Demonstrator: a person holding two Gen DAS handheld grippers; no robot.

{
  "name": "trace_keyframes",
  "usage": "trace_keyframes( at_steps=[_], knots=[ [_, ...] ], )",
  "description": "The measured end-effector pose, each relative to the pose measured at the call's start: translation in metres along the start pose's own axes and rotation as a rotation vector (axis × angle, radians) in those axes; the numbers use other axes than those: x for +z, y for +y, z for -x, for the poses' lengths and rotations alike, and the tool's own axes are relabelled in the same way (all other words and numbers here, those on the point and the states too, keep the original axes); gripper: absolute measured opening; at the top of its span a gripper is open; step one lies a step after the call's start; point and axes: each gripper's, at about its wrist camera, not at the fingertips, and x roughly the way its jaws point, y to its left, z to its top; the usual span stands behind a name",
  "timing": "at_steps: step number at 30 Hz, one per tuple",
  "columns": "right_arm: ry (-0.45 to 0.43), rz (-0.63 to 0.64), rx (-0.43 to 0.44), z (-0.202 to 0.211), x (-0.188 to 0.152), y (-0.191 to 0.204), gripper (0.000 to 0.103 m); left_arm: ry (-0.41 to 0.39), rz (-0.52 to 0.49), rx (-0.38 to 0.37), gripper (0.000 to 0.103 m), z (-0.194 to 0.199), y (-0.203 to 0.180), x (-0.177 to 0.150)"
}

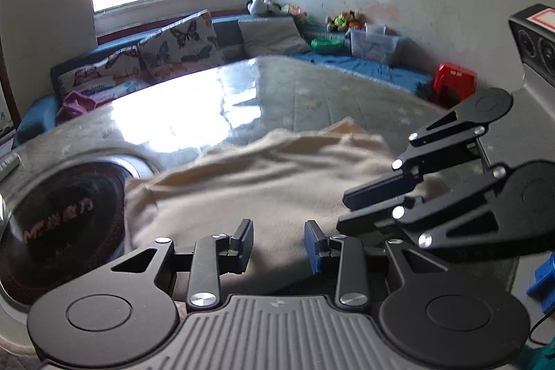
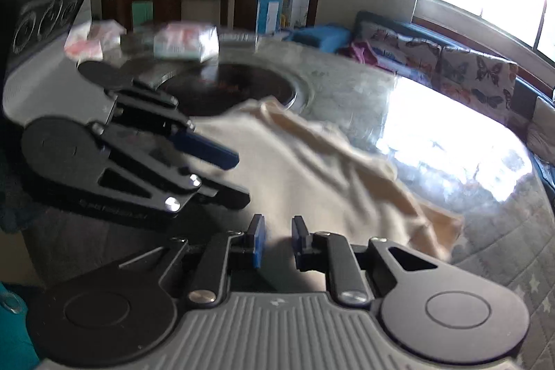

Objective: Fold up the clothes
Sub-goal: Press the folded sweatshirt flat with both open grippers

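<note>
One cream garment [image 1: 263, 182] lies on one desk [image 1: 277, 85]. Two grippers show, left [image 1: 279, 245] and right [image 2: 277, 240], each with two fingers. One red stool [image 1: 452, 80] and two butterfly cushions [image 1: 180, 42] sit beyond.

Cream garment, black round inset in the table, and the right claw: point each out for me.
Cream garment [image 2: 312, 169]: right wrist view, middle of the spread cloth.
Black round inset [image 2: 236, 91]: right wrist view, its dark surface.
Right claw [image 2: 278, 241]: right wrist view, midway between its blue-padded fingertips.
</note>
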Motion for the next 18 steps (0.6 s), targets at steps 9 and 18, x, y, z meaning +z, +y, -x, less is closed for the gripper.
trace_keyframes(
  at_steps=[9, 18],
  knots=[
    [0.005, -0.049, -0.003, 0.003, -0.004, -0.006, 0.015, -0.029, 0.039, 0.056, 0.035, 0.010, 0.015, 0.002],
    [0.031, -0.054, -0.010, 0.005, -0.010, -0.017, 0.016, 0.003, 0.131, 0.106, 0.036, 0.003, 0.039, -0.009]
  ],
)
